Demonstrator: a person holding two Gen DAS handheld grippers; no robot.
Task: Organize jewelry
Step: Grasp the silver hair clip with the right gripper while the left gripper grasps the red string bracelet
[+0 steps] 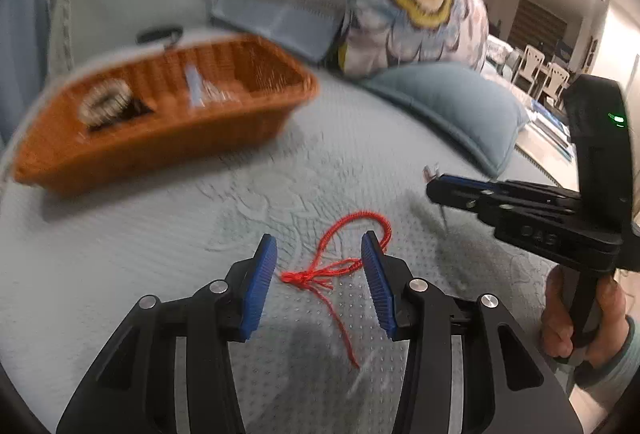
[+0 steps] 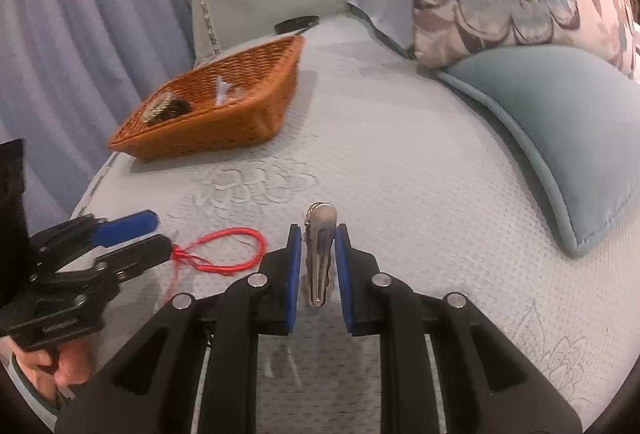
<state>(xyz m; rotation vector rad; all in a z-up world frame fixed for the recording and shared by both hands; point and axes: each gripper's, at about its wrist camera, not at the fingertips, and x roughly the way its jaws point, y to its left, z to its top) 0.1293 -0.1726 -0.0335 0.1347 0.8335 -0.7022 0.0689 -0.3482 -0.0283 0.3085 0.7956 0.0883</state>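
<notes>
Red string bracelet (image 1: pixel 344 258) between open jaws, hair clip (image 2: pixel 319 254) gripped

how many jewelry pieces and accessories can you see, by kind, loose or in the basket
red string bracelet, on the bedcover: 1
silver hair clip, between the right gripper's pads: 1
beaded bracelet, in the wicker basket: 1
small clear packet, in the basket: 1
total: 4

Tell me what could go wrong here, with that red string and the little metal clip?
1. The red string bracelet lies loose on the mattress between the open pads of the left tool; its thin trailing thread could slip out or snag as they close.
2. The right tool grips the slim metal hair clip only by its edges, so it may twist or drop on the way.
3. The orange basket sits near the mattress edge; a bump might tip it.
</notes>
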